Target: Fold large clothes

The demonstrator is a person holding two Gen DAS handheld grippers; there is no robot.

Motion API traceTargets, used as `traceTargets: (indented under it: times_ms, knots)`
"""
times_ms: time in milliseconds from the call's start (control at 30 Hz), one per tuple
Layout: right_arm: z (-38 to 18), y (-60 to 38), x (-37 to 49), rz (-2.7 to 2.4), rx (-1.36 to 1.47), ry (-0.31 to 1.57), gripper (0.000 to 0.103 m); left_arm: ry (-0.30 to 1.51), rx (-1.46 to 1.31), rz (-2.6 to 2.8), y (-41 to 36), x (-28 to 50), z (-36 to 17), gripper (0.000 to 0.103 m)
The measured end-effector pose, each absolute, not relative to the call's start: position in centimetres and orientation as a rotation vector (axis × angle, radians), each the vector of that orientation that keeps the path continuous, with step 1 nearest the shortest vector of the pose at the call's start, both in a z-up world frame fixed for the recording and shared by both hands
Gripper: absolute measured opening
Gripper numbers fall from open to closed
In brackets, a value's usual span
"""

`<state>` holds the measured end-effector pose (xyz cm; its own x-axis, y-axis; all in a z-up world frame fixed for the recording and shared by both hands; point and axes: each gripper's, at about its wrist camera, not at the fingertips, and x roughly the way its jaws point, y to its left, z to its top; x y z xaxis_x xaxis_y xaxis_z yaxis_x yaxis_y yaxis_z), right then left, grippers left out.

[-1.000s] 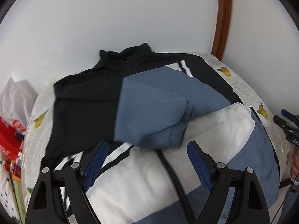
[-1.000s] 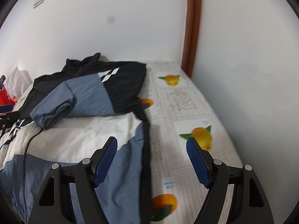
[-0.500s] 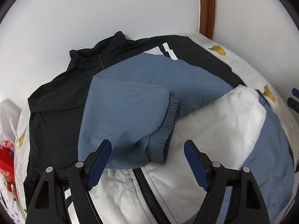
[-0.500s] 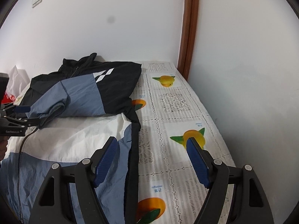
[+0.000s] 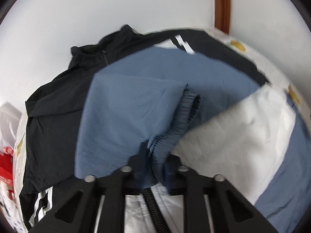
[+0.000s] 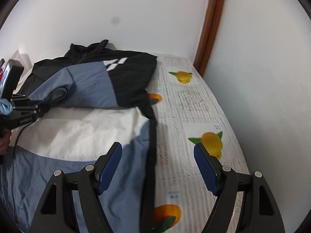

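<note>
A large black, blue and white jacket (image 5: pixel 223 136) lies spread on the bed, one blue sleeve (image 5: pixel 124 116) folded across its chest. My left gripper (image 5: pixel 155 155) has its jaws closing, and the pads press on the sleeve's elastic cuff (image 5: pixel 175 134). The right wrist view shows the same jacket (image 6: pixel 87 132), with the left gripper (image 6: pixel 41 104) at the cuff on the far left. My right gripper (image 6: pixel 157 155) is open with nothing held, hovering over the jacket's black front edge (image 6: pixel 152 145) near the fruit-print sheet (image 6: pixel 194 101).
White walls close the bed in at the back and right, with a brown wooden frame (image 6: pixel 211 29) in the corner. Red and white bags (image 5: pixel 5 155) sit off the bed's left side. A blue-gloved hand (image 6: pixel 4 105) holds the left gripper.
The left gripper moved forward and down to the blue sleeve, and its jaws went from wide open to shut on the cuff. The right gripper shifted slightly and stayed open.
</note>
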<state>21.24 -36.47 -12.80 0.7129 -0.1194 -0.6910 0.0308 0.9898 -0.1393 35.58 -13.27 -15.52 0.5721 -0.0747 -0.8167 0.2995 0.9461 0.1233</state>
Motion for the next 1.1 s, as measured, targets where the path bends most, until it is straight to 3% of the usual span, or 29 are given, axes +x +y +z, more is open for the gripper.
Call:
traceTargets:
  times_ms: [400,700,833,1100]
  knots:
    - [-9.5,-28.7,24.9,0.045,-0.102,0.727,0.075,0.799,0.022,-0.029,1.1,36.3,-8.7,0.011]
    - [-10.6,-24.5,28.6,0.098,-0.102,0.759,0.075,0.917,-0.129,0.011,8.1,38.0,-12.3,0.011]
    - [-11.5,-24.4,29.4,0.098,-0.085,0.786,0.075,0.979,-0.15,0.039,9.0,38.4,-14.4,0.023]
    - [-12.4,-25.5,28.7,0.056,-0.091,0.805,0.075,0.972,-0.155,0.078,10.4,37.3,-14.7,0.023]
